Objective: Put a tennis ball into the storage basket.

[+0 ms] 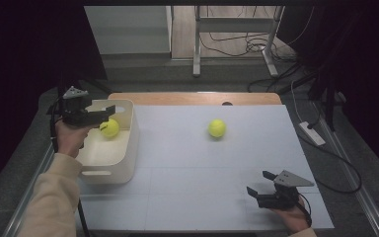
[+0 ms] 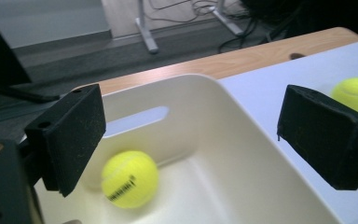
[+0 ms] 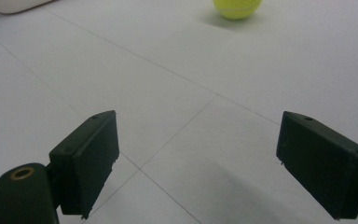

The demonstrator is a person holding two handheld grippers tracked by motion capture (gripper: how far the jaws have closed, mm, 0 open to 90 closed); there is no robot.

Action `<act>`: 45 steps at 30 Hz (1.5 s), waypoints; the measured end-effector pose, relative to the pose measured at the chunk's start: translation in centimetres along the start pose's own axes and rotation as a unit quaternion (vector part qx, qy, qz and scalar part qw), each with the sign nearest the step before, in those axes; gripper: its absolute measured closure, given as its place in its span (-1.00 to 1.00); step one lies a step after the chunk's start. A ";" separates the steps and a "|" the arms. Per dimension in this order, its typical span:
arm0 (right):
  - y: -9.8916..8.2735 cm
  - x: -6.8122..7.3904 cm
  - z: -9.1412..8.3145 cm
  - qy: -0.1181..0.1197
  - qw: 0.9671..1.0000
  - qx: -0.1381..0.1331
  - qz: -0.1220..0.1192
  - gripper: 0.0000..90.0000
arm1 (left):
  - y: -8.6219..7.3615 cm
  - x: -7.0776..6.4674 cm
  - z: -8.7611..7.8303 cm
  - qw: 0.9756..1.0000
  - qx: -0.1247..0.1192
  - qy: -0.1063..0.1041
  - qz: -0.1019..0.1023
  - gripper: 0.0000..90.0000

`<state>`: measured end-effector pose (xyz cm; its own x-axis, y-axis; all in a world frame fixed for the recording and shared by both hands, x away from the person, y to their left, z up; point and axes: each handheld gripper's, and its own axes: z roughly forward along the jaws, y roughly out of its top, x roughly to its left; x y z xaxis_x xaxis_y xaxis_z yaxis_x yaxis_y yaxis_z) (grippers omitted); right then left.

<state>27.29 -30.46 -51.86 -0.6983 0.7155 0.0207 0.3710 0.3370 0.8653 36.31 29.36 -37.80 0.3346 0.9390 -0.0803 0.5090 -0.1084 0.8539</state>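
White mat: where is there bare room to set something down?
Bare: the white mat between the cream bin and the right gripper, and its far right beyond the loose tennis ball. Crowded: the bin, with another tennis ball under the open left gripper.

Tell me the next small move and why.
Probably reach the right gripper forward toward the ball on the table: it is open and empty, that ball lies loose on the white table, while another ball already sits in the bin.
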 end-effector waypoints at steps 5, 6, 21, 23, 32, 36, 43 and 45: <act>0.0 0.0 0.0 0.000 1.000 -0.001 0.000 -0.70 | -0.2 -0.7 -0.6 1.000 -0.016 -0.024 0.000 -0.80; 0.0 0.0 0.0 0.000 1.000 -0.001 0.001 -0.70 | -0.3 -0.9 -0.7 0.999 -0.017 -0.027 0.003 -0.80; 0.1 0.0 0.1 -0.001 1.000 -0.002 0.005 -0.70 | -0.5 -3.3 -1.9 0.995 -0.037 -0.085 0.028 -0.79; 0.2 0.0 0.1 -0.003 1.000 -0.002 0.006 -0.70 | -0.5 -3.6 -2.0 0.994 -0.040 -0.095 0.030 -0.79; 0.3 0.2 0.5 -0.005 1.000 -0.005 0.006 -0.70 | -0.8 -4.6 -1.9 0.992 -0.048 -0.114 0.033 -0.78; 0.2 0.2 0.3 -0.007 1.000 -0.003 0.008 -0.71 | -0.8 -5.0 -1.7 0.991 -0.045 -0.119 0.032 -0.78; 0.1 0.2 0.2 -0.007 1.000 -0.005 0.009 -0.71 | -0.6 -6.0 -1.5 0.989 -0.047 -0.134 0.038 -0.78; 0.1 0.1 0.2 -0.008 1.000 -0.006 0.009 -0.71 | -0.6 -6.4 -1.5 0.989 -0.046 -0.137 0.042 -0.78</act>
<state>27.37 -30.20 -51.85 -0.6821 0.7307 0.0291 0.3762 0.3164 0.8709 32.71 23.94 -37.00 0.5809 0.8031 -0.1326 0.3997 -0.1395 0.9060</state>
